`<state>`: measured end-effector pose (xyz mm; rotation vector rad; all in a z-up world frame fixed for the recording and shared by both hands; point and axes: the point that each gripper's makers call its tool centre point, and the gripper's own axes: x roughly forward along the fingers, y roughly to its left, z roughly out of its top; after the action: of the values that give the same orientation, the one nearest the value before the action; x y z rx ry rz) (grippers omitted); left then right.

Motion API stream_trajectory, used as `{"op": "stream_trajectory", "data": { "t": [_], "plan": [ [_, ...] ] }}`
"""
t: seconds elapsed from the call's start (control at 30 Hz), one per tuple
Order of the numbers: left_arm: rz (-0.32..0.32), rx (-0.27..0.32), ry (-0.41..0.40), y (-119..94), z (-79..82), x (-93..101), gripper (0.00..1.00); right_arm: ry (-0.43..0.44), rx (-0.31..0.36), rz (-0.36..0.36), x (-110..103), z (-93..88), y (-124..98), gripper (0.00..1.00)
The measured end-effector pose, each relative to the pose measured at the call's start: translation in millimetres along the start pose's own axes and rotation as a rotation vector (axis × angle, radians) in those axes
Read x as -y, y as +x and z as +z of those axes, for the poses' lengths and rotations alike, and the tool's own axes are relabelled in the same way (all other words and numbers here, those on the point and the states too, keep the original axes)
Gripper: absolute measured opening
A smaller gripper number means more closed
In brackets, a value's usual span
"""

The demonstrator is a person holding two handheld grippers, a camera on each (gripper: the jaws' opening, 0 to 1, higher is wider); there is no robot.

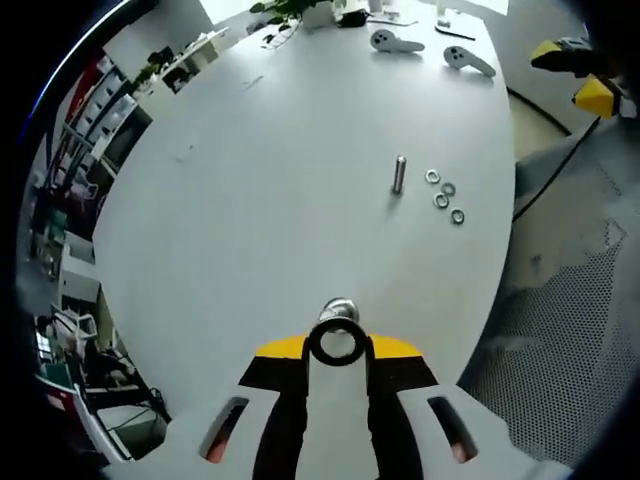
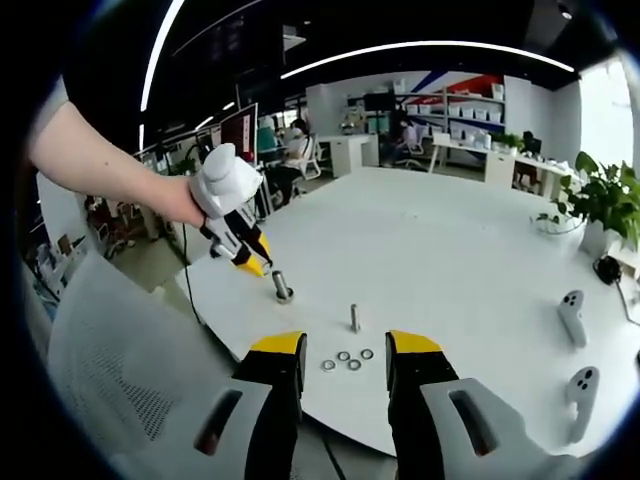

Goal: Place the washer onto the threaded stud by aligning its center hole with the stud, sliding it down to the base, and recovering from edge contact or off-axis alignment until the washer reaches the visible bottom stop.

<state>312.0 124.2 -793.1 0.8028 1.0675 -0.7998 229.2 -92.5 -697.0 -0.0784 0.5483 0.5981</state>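
White round table point(image 2: 470, 250) carries the threaded stud point(image 2: 354, 317), standing upright near the table's edge closest to the right gripper. Four washers point(image 2: 347, 359) lie flat in a small group just beside it, between the stud and that edge — none is on the stud. The right gripper point(image 2: 345, 362) hovers at this edge with its jaws apart and nothing between them. The left gripper point(image 1: 338, 345) has its jaws closed on a short metal cylinder with a ring on top point(image 1: 338, 312), held near the table's edge. Two white controllers point(image 2: 575, 350) lie farther along the table.
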Motion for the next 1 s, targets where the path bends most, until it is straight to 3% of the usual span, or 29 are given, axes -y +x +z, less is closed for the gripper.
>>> {"op": "stream_trajectory", "data": {
  "t": [0.47, 1.0],
  "plan": [
    [-0.041, -0.064, 0.020, 16, 3.1, -9.9, 0.19, 0.005, 0.002, -0.013, 3, 0.6, 0, 0.34],
    [-0.093, -0.123, 0.091, 37, -0.4, -1.8, 0.19, 0.011, -0.010, -0.032, 7, -1.6, 0, 0.34]
  ]
}}
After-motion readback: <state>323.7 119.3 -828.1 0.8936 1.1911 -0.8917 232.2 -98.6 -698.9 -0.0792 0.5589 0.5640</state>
